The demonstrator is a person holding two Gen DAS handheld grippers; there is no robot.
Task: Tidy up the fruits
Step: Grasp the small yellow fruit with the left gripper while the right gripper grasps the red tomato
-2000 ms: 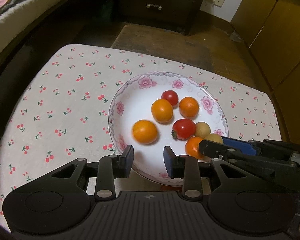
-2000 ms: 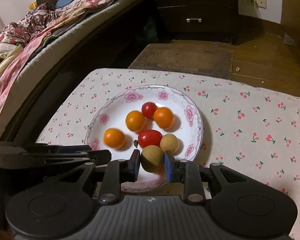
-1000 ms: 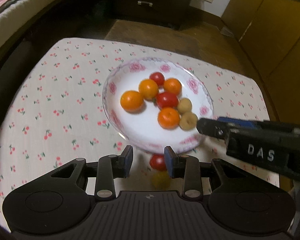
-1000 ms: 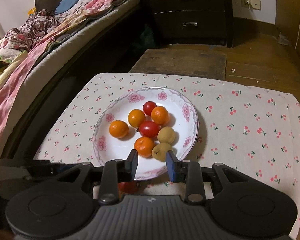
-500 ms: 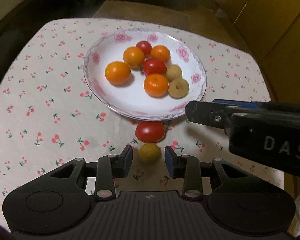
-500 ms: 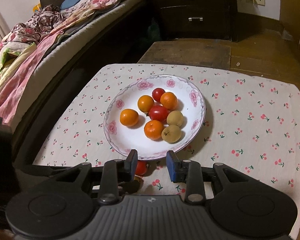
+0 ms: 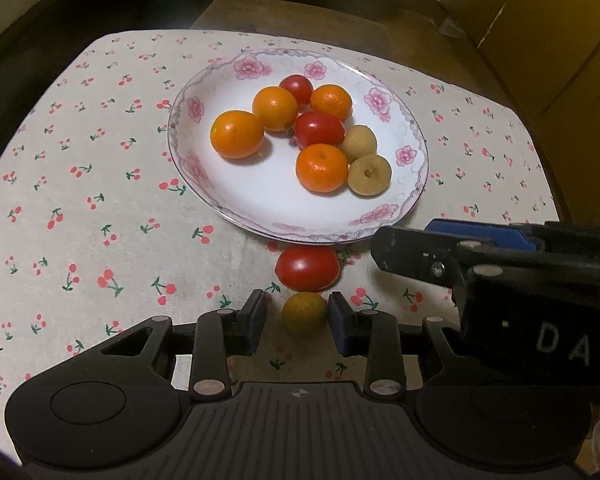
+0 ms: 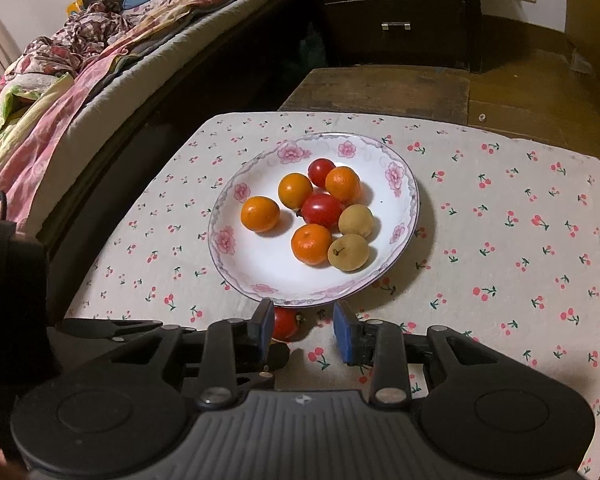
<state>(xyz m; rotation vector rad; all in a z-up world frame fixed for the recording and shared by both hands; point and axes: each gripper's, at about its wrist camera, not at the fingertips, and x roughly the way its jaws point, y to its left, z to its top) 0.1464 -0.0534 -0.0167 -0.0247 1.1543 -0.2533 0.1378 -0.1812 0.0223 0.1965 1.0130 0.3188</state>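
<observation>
A white floral plate (image 7: 220,92) (image 8: 260,280) holds several small oranges, two red tomatoes and two tan longans. On the cloth just in front of the plate lie a red tomato (image 7: 307,267) (image 8: 285,323) and a yellow fruit (image 7: 304,313). My left gripper (image 7: 298,322) is open, its fingers on either side of the yellow fruit without closing on it. My right gripper (image 8: 303,332) is open and empty just in front of the plate's near rim, with the loose tomato by its left finger. It also shows in the left wrist view (image 7: 452,256), to the right.
The low table has a cherry-print cloth (image 7: 80,200) (image 8: 520,240). A bed (image 8: 60,72) runs along the left, a dark drawer chest (image 8: 396,12) stands behind, and wooden floor (image 8: 540,80) lies beyond the table's far edge.
The right gripper let go of a longan onto the plate and drew back. The left gripper pulled back and lowered over the two fruits on the cloth, now straddling the yellow one.
</observation>
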